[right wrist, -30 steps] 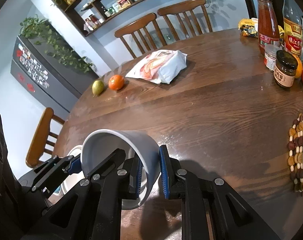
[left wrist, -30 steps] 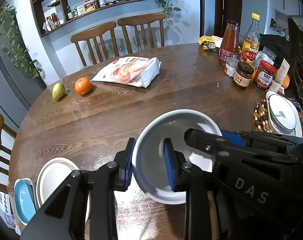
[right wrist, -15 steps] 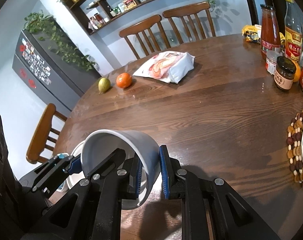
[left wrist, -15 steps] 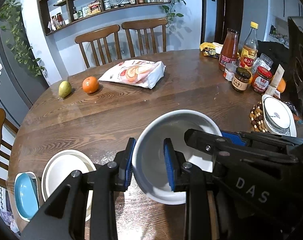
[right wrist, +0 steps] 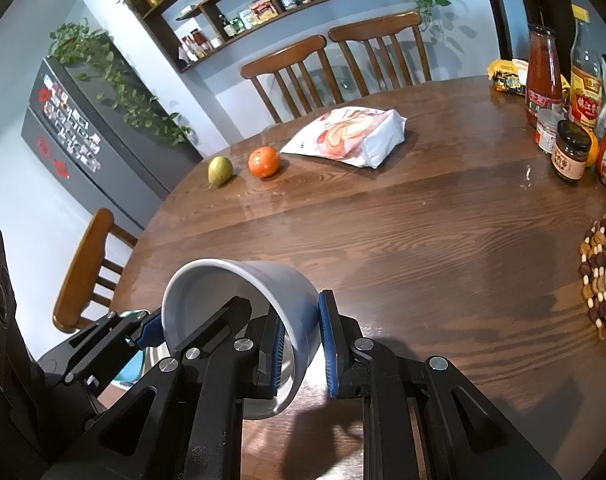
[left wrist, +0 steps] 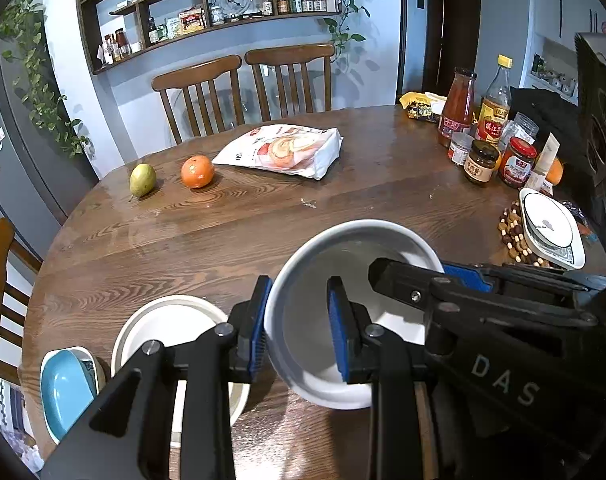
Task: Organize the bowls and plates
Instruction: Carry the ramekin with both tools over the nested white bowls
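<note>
Both grippers are pinching the white bowl [left wrist: 343, 300] by its rim, above the table [left wrist: 343, 200]. The left gripper [left wrist: 299, 328] is holding one side, the right gripper [right wrist: 301, 344] the other. The bowl looks hard, smooth and breakable, so holding the rim seems best.

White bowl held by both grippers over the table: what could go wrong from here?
1. The left gripper and right gripper each pinch only the rim wall of the white bowl; if they move out of step, the bowl may twist or slip.
2. The white plate and blue dish sit close below left; lowering carelessly could knock them.
</note>
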Action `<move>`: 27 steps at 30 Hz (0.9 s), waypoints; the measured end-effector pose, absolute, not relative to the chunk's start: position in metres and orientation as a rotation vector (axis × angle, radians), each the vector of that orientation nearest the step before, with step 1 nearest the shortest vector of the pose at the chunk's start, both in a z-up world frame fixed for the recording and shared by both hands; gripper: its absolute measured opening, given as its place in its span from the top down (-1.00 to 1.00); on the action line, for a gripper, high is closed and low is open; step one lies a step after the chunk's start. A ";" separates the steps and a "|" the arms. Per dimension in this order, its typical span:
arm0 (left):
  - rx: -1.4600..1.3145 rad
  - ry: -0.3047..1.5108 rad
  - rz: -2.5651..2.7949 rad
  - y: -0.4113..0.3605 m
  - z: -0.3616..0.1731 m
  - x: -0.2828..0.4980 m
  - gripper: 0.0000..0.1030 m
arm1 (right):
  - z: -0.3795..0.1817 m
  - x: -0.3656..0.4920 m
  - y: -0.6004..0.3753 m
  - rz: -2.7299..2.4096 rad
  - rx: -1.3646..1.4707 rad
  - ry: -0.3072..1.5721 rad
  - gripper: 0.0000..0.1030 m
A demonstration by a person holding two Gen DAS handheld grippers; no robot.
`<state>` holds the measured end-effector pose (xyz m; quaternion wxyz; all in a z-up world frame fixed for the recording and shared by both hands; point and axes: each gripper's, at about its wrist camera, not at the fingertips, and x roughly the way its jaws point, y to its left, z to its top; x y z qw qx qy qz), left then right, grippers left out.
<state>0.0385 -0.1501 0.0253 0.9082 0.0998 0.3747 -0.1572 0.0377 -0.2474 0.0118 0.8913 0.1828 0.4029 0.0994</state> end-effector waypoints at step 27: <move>0.121 0.792 -0.192 -0.049 0.025 0.039 0.53 | 0.016 0.050 -0.138 0.327 0.262 0.889 0.64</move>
